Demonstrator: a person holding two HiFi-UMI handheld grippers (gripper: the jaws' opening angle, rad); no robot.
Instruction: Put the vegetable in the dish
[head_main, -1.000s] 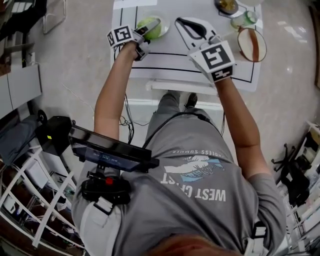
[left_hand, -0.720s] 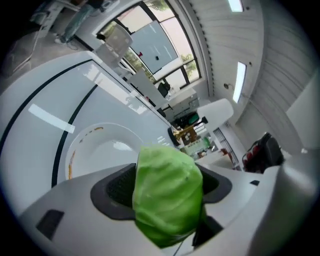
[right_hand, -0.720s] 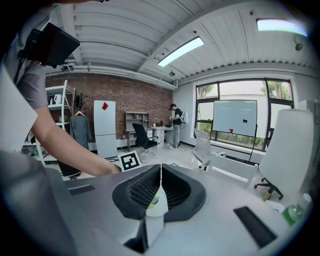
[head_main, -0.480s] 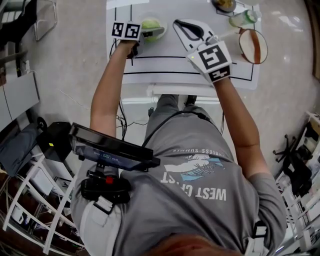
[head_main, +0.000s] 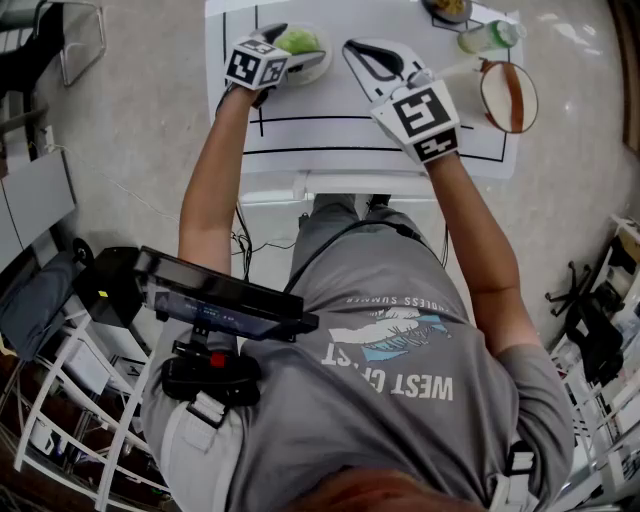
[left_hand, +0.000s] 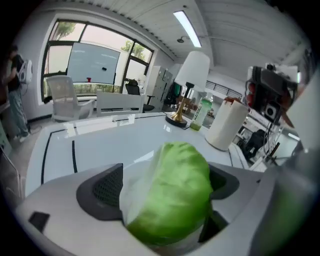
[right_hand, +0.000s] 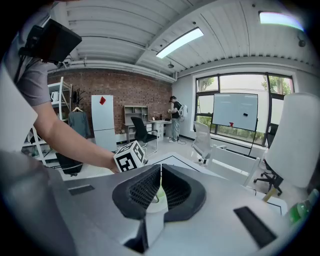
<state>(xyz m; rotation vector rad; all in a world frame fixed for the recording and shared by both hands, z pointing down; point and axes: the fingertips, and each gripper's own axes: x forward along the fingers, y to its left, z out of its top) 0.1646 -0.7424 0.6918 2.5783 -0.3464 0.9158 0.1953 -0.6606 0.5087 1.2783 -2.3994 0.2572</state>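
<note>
Two grippers are over the white table (head_main: 330, 135), and the left one is where it's all happening. The left gripper (head_main: 297, 46) has its jaws spread wide, and they've just been opening. Sitting right between them is the lettuce (left_hand: 170, 197), a pale green head with a whitish leaf on its left side, filling most of the gap between the two dark mesh pads. Honestly can't tell whether either pad brushes it, but nothing looks squeezed. It looks let go rather than gripped.

From overhead, the lettuce is down in the dish (head_main: 308, 77). One jaw runs along its far side and the other along its near side, so the dish is directly under the jaw tips.

The right gripper (right_hand: 159, 175) has nothing in it. Its jaws are pressed together, with the pads meeting along a thin line. It's just to the right of the dish, close to the left gripper but apart from it. From its own camera you can see the left one's marker cube (right_hand: 131, 156) off to its left. A green bottle (head_main: 487, 37) stands further out to its right.
</note>
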